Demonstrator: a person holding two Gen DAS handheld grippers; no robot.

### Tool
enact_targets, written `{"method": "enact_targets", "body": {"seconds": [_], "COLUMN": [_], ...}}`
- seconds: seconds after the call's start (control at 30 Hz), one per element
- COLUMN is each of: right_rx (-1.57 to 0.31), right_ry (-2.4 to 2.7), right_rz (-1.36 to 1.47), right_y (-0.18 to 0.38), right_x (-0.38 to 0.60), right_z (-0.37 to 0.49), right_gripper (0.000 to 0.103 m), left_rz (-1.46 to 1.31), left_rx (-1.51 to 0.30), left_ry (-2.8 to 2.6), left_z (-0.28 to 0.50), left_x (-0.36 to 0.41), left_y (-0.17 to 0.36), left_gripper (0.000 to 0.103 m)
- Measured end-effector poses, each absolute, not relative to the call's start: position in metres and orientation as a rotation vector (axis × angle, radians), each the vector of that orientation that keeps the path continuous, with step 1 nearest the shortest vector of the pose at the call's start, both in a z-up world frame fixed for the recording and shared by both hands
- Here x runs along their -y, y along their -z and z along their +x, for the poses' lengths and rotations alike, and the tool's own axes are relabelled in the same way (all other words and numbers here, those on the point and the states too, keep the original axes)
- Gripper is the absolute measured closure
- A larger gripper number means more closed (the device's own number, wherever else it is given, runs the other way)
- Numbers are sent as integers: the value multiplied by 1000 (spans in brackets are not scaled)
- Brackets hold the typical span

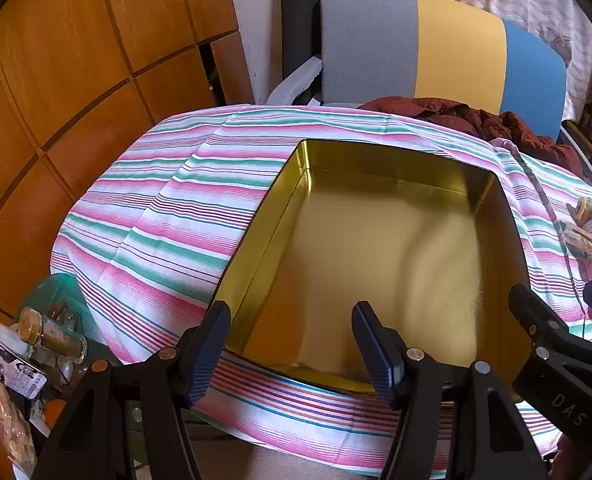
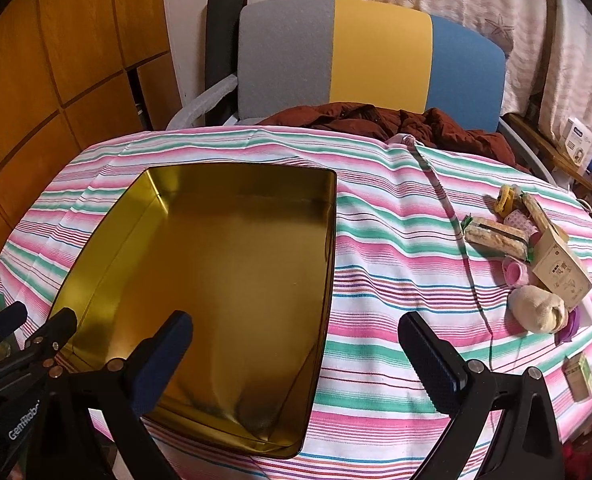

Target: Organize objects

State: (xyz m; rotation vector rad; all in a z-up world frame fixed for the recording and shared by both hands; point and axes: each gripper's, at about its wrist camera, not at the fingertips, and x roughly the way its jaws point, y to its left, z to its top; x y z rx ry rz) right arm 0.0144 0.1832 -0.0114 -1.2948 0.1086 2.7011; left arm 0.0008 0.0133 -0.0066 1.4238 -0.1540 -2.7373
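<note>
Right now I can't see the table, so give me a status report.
Both hand-held grippers open, left, right, nothing held. Gold tin empty. Small items piled to its right. Nothing in the way.

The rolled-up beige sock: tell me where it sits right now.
In the right wrist view the rolled-up beige sock lies on the striped tablecloth at the right, just below the small cardboard box, well right of the gold tin.

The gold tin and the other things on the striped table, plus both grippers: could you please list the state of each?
Gold tin: lidless, empty, flat on the striped tablecloth.
Left gripper: open, holding nothing, above the tin's near edge.
Right gripper: wide open, holding nothing.
Rolled beige sock: loose on the cloth, outside the tin.
Cream carton: closed, tilted, in the clutter.
Small green box: closed, lying apart from the clutter.
</note>
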Motion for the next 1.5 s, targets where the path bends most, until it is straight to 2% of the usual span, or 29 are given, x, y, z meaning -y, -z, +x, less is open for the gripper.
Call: {"method": "enact_targets", "body": {"seconds": [0.43,0.63,0.73,0.9,1.13,1.43,1.5], "right_rx": [-113,-145,-179,-318,-348,-356,-471], "right_ry": [-2760,-2784,-2765,-2730,-2641,-2330,-2231], "right_rz": [-1256,-1195,-1176,-1127,-1069,-1169,-1248], "right_y": [4,-4,-7,-10,-12,3,13], "right_x": [-182,-195,-211,-254,-327,-454,-491], "right_z": [18,28,33,49,76,113,122], "right_gripper": [0,0,0,0,0,0,0], "left_rz": [1395,1475,1505,1500,1620,1820,1845], "left_rx": [146,117,157,282,382,515,562], "left_ry": [2732,2785,2818,2909,3028,3134,3159], "left_z": [3,3,5,16,26,39,45], "left_x": [-9,-20,-36,-72,-123,-176,-188], "left_y": [3,8,10,9,9,16,18], "left_gripper": [39,39,39,39,39,39,39]}}
